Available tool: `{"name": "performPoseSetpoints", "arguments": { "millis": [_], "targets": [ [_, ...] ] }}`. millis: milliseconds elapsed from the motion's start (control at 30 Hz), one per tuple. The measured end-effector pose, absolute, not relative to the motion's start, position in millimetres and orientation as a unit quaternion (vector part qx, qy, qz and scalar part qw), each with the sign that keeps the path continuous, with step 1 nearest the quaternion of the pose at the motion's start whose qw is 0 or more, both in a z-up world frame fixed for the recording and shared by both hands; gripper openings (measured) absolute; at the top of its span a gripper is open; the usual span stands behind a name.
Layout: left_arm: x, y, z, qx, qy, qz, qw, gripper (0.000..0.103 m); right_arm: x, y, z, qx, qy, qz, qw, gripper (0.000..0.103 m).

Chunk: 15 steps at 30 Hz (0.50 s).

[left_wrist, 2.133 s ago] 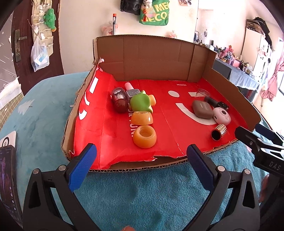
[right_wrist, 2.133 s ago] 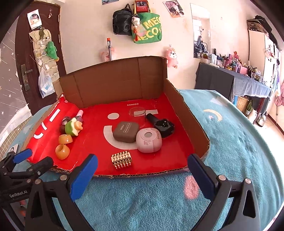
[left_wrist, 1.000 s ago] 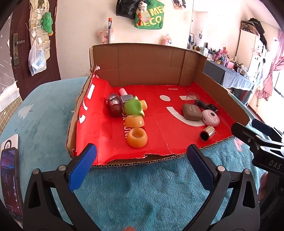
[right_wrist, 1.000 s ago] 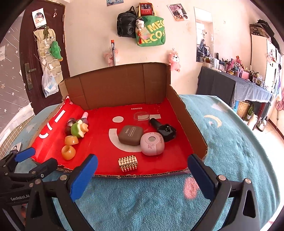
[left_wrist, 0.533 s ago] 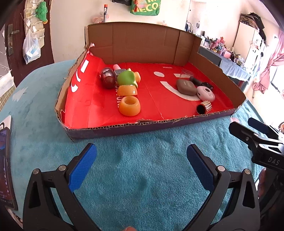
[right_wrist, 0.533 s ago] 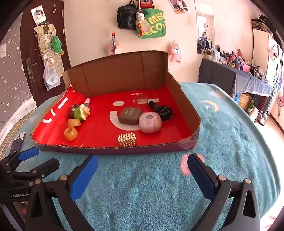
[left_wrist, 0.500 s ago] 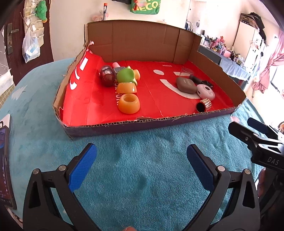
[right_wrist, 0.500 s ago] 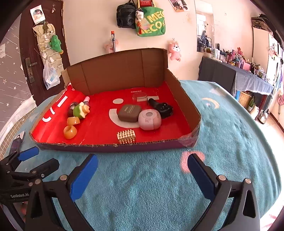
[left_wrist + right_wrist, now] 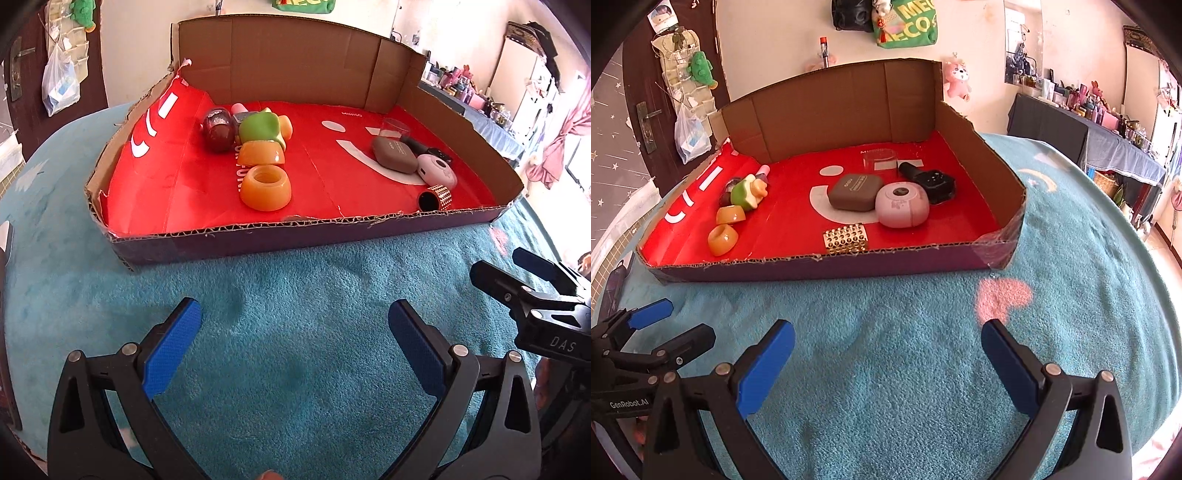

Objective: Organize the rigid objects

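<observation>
A shallow cardboard box (image 9: 303, 240) (image 9: 827, 264) with a red lining sits on the teal blanket. On its left lie an orange ring (image 9: 265, 187) (image 9: 722, 239), an orange cup (image 9: 260, 153), a green toy (image 9: 260, 126) (image 9: 746, 194) and a dark red ball (image 9: 218, 130). On its right are a brown case (image 9: 395, 155) (image 9: 855, 192), a pink round case (image 9: 436, 170) (image 9: 902, 205), a studded gold cylinder (image 9: 436, 196) (image 9: 845, 239), a black device (image 9: 929, 181) and a clear cup (image 9: 880, 158). My left gripper (image 9: 293, 345) and right gripper (image 9: 886, 360) both hang open and empty over the blanket, in front of the box.
The teal blanket (image 9: 905, 369) has a pink heart (image 9: 1003, 297). A phone (image 9: 613, 284) lies at the left edge. A door, hanging bags and a cluttered dark table (image 9: 1082, 136) stand behind.
Both grippers have drawn back from the box toward me and tipped down, so more blanket lies before the front wall. Objects in the box have not moved.
</observation>
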<state>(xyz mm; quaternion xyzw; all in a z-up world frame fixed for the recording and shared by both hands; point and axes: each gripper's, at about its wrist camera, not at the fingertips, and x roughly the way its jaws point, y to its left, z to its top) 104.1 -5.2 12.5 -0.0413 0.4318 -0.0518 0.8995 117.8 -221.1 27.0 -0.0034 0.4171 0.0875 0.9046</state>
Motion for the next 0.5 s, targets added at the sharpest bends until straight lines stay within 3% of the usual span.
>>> {"name": "performPoseSetpoints", "arguments": {
  "millis": [500],
  "targets": [
    [108.2, -8.9, 9.0, -0.025, 0.437, -0.042, 0.898, 0.103, 122.5, -224.3, 17.1, 0.000, 0.432, 0.076, 0.899, 0.103]
  ]
}}
